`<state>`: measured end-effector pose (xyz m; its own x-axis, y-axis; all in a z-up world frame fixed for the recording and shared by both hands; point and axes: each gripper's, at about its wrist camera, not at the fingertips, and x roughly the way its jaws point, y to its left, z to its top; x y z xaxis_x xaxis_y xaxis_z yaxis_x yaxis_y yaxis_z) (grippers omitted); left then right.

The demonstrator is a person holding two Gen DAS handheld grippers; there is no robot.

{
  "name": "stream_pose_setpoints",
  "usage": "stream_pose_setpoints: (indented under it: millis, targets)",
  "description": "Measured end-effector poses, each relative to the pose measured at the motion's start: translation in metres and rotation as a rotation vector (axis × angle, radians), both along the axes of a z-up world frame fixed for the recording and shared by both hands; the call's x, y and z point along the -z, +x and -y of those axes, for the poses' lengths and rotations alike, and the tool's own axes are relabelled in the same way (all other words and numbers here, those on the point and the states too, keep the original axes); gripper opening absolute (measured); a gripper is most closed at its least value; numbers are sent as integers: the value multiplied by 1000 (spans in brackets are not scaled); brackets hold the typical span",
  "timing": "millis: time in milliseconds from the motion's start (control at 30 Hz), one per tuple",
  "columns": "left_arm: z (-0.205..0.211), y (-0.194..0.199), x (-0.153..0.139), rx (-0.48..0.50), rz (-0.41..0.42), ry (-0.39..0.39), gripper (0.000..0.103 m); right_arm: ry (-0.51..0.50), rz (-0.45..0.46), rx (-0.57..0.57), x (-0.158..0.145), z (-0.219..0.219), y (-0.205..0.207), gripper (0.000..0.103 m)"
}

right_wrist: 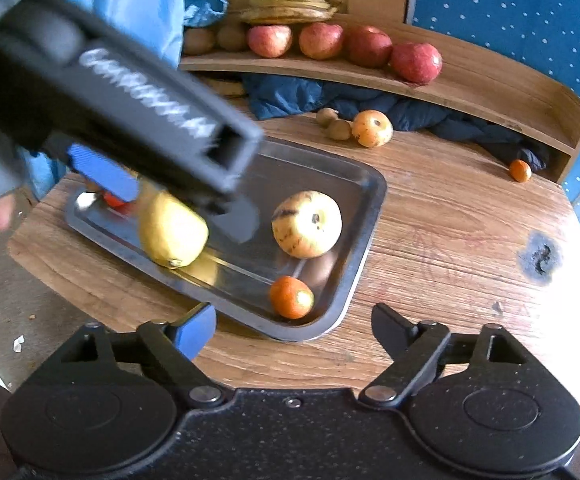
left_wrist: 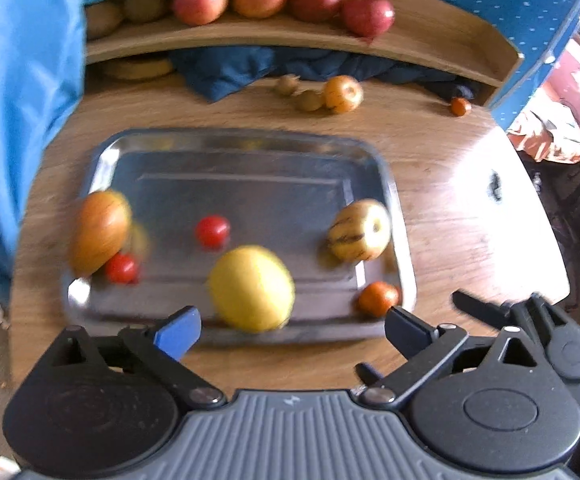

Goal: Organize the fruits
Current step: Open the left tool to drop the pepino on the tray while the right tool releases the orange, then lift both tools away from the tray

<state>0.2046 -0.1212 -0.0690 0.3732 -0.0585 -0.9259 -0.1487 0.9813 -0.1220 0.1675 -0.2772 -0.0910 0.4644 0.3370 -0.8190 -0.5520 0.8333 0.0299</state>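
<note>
Silver tray (left_wrist: 393, 200), yellow lemon (left_wrist: 252, 288), red tomatoes (left_wrist: 212, 231), brown-striped yellow fruit (left_wrist: 359, 230), blue-padded fingers (left_wrist: 178, 334)

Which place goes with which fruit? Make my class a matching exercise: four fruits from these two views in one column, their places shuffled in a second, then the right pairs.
Things
1. lemon
2. red apples
3. bananas
4. small orange fruit by the blue wall

Places
A. piled at the top, just above the apples
B. on the bare wooden table, outside the tray
C. inside the metal tray
D. in a row on the wooden shelf

Pairs: 1-C, 2-D, 3-A, 4-B
</note>
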Motion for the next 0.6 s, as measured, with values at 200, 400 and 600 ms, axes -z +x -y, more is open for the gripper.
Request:
stream_pose_setpoints:
  millis: [200,400,600]
  targets:
    - [-29,-25,13,-95,-91,37,102,24,1,-47,-5,-10,-8,97]
    - [-64,-45,19,-208,-144,70,102,40,-2,-72,-8,-19,-13,100]
    - [-70,-36,18,-205,-142,96,102,55,0,-80,-8,-26,-13,102]
